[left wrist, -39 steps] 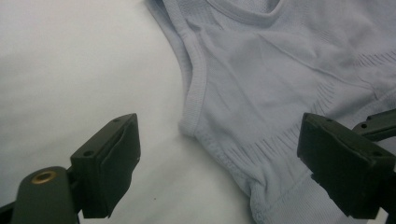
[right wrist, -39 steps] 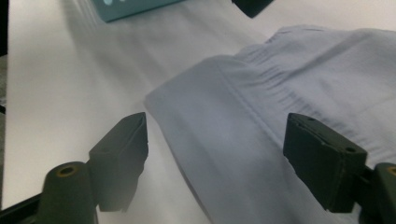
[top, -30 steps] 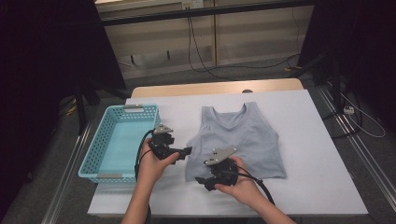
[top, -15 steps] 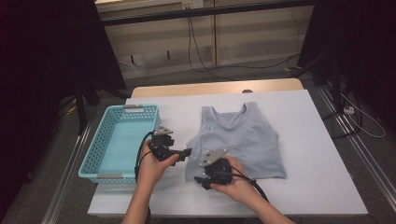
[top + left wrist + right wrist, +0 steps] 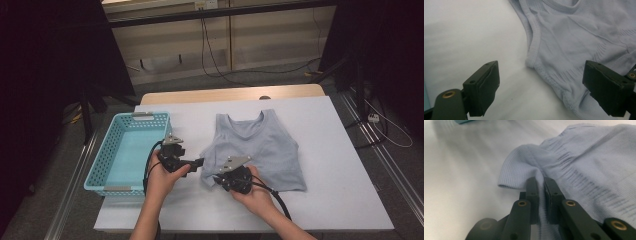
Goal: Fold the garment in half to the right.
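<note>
While a turquoise plastic basket (image 5: pixel 107 165) sits at the table's left edge, a person works two handheld grippers over a pale blue sleeveless knit top (image 5: pixel 260 150) spread flat on the white table (image 5: pixel 340 200). The left gripper (image 5: pixel 199 162), held just right of the basket, hovers with its jaws spread wide and nothing between them, aimed at the top's near left side; in the left gripper view the ribbed armhole edge lies on the table between the two pads. The right gripper (image 5: pixel 218 180) has just been closing its jaws and now pinches a fold of the ribbed hem at the garment's near left corner, lifting that corner into a small ridge. The top lies near the table's middle, neckline pointing away from the person, hem toward them, its long axis running from near edge to far edge.
</note>
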Motion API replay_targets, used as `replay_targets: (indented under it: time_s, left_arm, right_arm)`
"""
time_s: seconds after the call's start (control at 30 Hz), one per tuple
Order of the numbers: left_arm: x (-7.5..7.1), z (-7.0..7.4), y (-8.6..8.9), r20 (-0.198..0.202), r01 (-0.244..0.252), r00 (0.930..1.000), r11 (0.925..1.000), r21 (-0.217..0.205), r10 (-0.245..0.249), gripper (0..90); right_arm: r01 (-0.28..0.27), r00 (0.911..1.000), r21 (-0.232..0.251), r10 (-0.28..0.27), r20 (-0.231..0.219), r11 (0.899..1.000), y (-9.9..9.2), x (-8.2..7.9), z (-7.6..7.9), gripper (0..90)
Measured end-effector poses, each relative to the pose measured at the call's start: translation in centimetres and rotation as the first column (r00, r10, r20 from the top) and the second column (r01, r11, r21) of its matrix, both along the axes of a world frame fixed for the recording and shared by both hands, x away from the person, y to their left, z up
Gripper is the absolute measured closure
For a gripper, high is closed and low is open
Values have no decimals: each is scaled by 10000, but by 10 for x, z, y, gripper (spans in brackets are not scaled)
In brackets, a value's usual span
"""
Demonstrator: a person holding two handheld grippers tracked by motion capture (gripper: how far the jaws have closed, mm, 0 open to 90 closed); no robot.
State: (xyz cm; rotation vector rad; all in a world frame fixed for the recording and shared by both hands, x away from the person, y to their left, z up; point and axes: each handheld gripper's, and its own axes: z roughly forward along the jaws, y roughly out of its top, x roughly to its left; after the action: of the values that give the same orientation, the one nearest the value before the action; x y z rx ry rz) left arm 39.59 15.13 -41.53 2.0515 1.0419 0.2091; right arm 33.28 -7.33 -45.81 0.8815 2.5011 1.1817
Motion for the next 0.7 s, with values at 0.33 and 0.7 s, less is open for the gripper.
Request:
replay_targets:
  time_s: [0.33, 0.7]
  left_arm:
    - [6, -1, -4, 102, -40, 9999, 9998, -175, 41, 156]
    - [19, 8, -15, 550, -207, 9982, 9995, -259, 221, 166]
  right_arm:
    - [-279, 9973, 916, 340, -653, 9954, -15, -7, 11, 847]
    - [-549, 9945, 1410, 667, -803, 9885, -27, -19, 15, 846]
